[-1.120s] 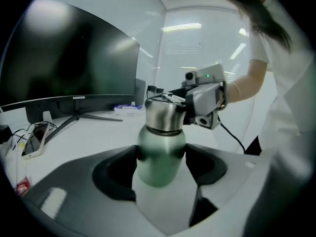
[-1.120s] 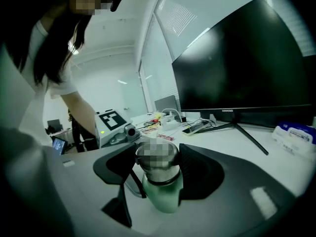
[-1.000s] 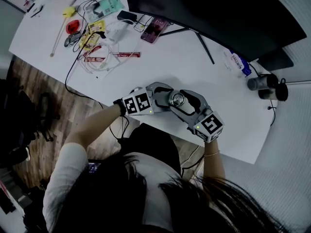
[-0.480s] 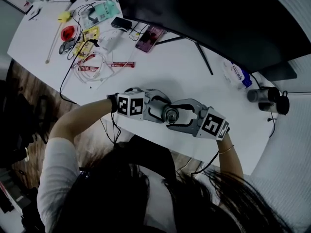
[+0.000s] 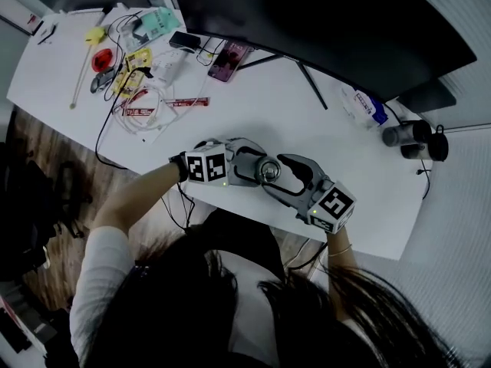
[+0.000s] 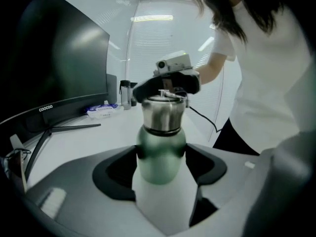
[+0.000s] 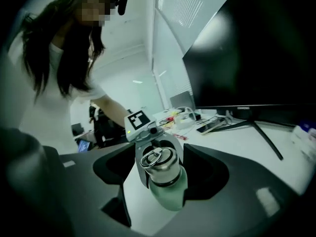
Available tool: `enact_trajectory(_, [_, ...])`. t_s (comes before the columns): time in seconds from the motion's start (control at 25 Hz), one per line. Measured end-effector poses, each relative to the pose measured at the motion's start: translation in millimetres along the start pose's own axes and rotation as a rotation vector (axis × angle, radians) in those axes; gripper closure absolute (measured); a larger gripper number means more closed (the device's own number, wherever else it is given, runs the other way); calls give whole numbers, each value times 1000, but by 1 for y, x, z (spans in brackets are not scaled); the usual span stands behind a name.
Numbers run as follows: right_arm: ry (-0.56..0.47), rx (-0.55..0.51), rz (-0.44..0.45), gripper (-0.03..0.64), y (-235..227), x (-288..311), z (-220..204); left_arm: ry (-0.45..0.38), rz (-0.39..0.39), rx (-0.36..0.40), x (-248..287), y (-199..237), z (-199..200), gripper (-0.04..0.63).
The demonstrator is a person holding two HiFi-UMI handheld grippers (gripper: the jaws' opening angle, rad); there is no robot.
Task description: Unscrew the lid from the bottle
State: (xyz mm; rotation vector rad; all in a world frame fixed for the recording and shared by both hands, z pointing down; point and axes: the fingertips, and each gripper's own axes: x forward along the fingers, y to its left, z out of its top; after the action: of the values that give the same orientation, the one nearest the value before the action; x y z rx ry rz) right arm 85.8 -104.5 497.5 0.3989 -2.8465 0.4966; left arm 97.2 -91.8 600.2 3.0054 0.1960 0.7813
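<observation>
Bottle (image 6: 160, 152) stands upright, lid (image 6: 163, 113) pointing up

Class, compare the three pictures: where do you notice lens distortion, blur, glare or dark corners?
Head view: dim overall, dark corners, only the white table reads bright. Left gripper view: fisheye rim darkening, near jaws soft, highlights on the steel lid of the bottle, ceiling strip light glaring. Right gripper view: heavy vignette, monitor a featureless black.

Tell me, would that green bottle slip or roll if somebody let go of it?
Probably slippery: the bottle looks smooth and shiny, and the left gripper clamps its round body. Laid down, it would likely roll, being round. The metal lid and hard shine suggest stiff, not squashy.
</observation>
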Motion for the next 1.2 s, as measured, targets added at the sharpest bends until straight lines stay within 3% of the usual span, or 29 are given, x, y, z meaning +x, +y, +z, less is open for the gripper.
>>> enact_trajectory(0.16, [-104,80,-283,339,2,-2,-6,-31,120,-78,-2,-3,0,232])
enact_trajectory(0.32, [-177,137,-488,341,-8,-8,-13,-68,241,-147,-5,-2,7,232])
enact_trajectory(0.64, [-129,67,-633,341,-12,3,-19,-119,411,-231,-3,-4,9,232])
enact_trajectory(0.92, [-89,21,-583,354,-11,8,-21,-133,430,-252,-3,-4,6,232])
enact_trajectory(1.2, [-34,-44,-314,356,-5,13,-21,-117,301,-202,-5,-4,6,232])
